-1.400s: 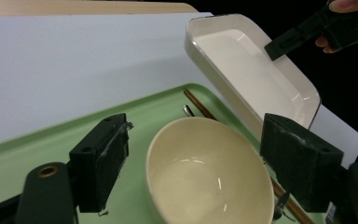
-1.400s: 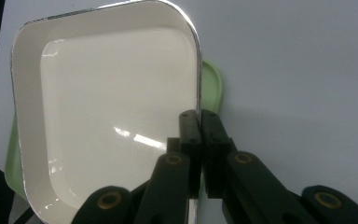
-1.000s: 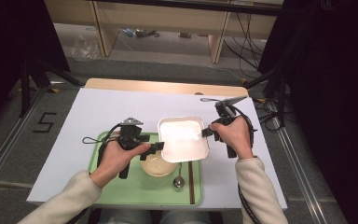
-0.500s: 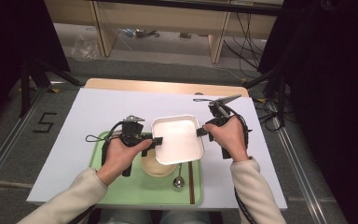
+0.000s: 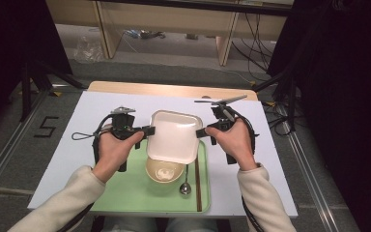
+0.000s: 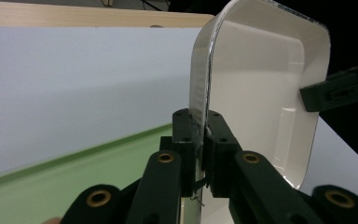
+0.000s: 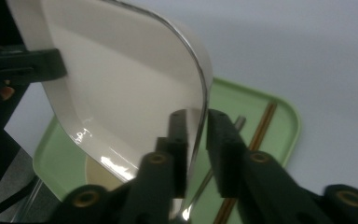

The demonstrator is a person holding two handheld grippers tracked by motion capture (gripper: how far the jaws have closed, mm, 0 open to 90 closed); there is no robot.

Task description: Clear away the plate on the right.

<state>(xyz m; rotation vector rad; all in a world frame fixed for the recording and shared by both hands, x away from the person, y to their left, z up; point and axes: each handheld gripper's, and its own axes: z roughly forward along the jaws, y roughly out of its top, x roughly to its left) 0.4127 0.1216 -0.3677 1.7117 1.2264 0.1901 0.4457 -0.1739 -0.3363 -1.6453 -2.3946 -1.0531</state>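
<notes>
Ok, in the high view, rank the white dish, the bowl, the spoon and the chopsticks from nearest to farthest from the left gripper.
1. White dish: its left rim sits between the fingers of the left gripper.
2. Bowl: on the green tray, just below the dish.
3. Spoon: right of the bowl.
4. Chopsticks: along the tray's right edge.

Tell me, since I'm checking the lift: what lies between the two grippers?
In the high view, the white dish spans between the left gripper and right gripper.
</notes>
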